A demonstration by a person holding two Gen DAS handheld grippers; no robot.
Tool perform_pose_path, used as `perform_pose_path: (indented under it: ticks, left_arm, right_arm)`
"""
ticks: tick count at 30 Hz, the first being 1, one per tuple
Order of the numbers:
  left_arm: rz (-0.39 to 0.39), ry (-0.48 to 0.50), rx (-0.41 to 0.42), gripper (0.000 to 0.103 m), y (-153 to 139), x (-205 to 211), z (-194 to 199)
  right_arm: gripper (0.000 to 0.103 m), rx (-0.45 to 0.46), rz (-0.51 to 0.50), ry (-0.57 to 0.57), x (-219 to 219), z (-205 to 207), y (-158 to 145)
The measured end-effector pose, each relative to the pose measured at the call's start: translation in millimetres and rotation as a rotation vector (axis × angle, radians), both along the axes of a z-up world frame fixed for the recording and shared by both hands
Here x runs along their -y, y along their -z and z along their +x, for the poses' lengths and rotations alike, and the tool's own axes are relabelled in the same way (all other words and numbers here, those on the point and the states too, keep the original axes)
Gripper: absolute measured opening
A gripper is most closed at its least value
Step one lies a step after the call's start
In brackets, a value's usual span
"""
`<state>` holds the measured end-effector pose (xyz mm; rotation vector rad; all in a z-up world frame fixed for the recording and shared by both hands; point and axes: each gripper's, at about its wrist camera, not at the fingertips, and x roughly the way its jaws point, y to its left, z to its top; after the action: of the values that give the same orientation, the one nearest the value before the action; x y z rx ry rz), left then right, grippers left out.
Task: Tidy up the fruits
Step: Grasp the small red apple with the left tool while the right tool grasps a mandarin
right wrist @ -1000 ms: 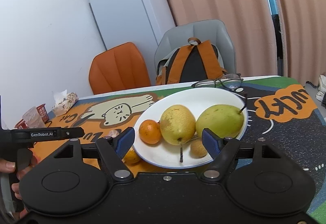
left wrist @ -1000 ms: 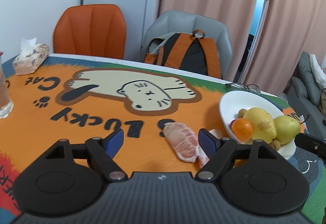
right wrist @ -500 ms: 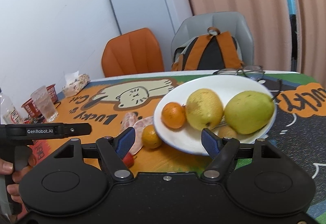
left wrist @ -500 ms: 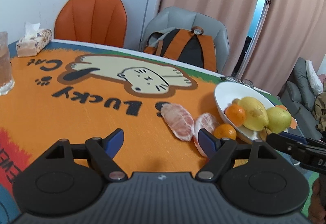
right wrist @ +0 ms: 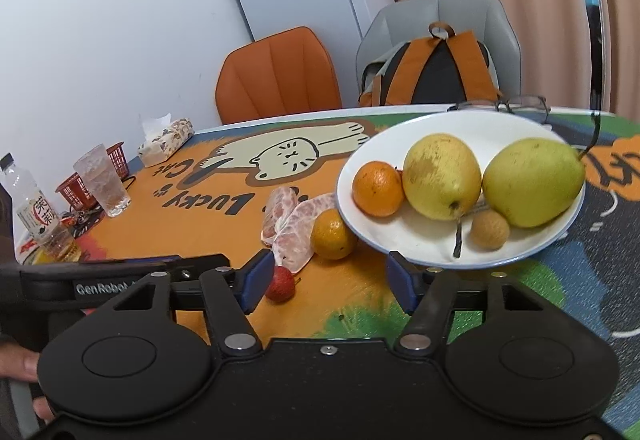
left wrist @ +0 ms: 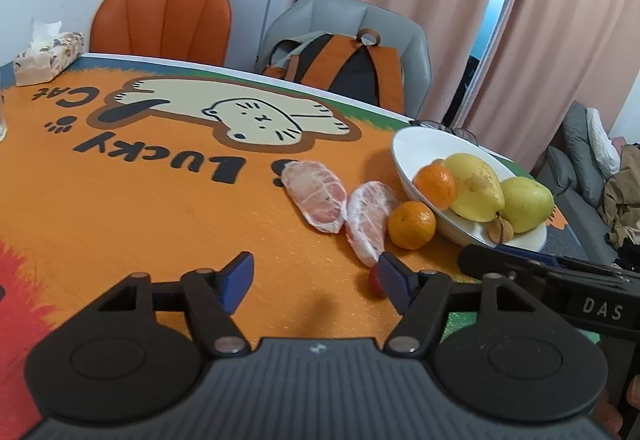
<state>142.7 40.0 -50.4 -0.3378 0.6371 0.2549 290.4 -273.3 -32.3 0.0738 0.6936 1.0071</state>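
Observation:
A white plate [left wrist: 404, 155] [right wrist: 472, 127] holds an orange [left wrist: 435, 185] [right wrist: 377, 188], a yellow pear [left wrist: 476, 187] [right wrist: 441, 175], a green pear [left wrist: 526, 203] [right wrist: 532, 181] and a small brown longan [left wrist: 502, 228] [right wrist: 489, 229]. On the table beside the plate lie two peeled pomelo segments [left wrist: 316, 195] [right wrist: 294, 232], a loose orange [left wrist: 411, 224] [right wrist: 333, 235] and a red lychee [right wrist: 280, 283] [left wrist: 374, 282]. My left gripper [left wrist: 316, 282] is open and empty, near the lychee. My right gripper [right wrist: 329, 286] is open and empty, just before the plate's near rim.
A tissue box [left wrist: 48, 55] [right wrist: 165, 135], a glass [right wrist: 102, 179], a bottle [right wrist: 36, 211] and a red basket [right wrist: 78, 187] stand at the table's left. Glasses [right wrist: 504, 104] lie behind the plate. An orange chair [left wrist: 160, 19] and a grey chair with a backpack [left wrist: 340, 67] stand behind.
Both grippers have drawn back and risen from the plate. The pomelo segments, loose orange and lychee have come into view. Both stay open.

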Motion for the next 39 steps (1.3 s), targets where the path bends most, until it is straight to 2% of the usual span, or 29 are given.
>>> perform_pose_path:
  ticks: [4, 8, 12, 15, 18, 20, 22, 30, 39]
  left_arm:
    - [-0.012, 0.016, -0.009, 0.059, 5, 6, 6]
    - [-0.024, 0.034, -0.014, 0.058, 10, 12, 11]
    - [-0.031, 0.057, -0.017, 0.055, 14, 20, 20]
    - [-0.031, 0.058, -0.022, 0.050, 18, 22, 25]
    - [-0.028, 0.061, -0.018, 0.043, 18, 25, 30]
    - [-0.036, 0.071, -0.018, 0.030, 19, 26, 33]
    - [-0.050, 0.083, -0.020, 0.024, 20, 27, 34]
    - [-0.057, 0.056, -0.011, 0.023, 16, 18, 27]
    - [-0.082, -0.011, 0.020, 0.023, 8, -9, 10]
  right_arm:
    - [0.058, -0.044, 0.025, 0.013, 2, 3, 3]
    - [0.058, -0.087, 0.056, 0.021, 4, 9, 5]
    - [0.058, -0.101, 0.060, 0.030, 6, 11, 6]
    - [0.058, -0.106, 0.061, 0.036, 6, 12, 7]
    - [0.058, -0.104, 0.062, 0.037, 5, 11, 8]
    - [0.058, -0.104, 0.059, 0.036, 4, 11, 9]
    - [0.058, -0.100, 0.054, 0.037, 2, 11, 10]
    - [0.058, -0.117, 0.057, 0.045, -7, 13, 15]
    - [0.058, -0.128, 0.005, 0.066, -24, 16, 23]
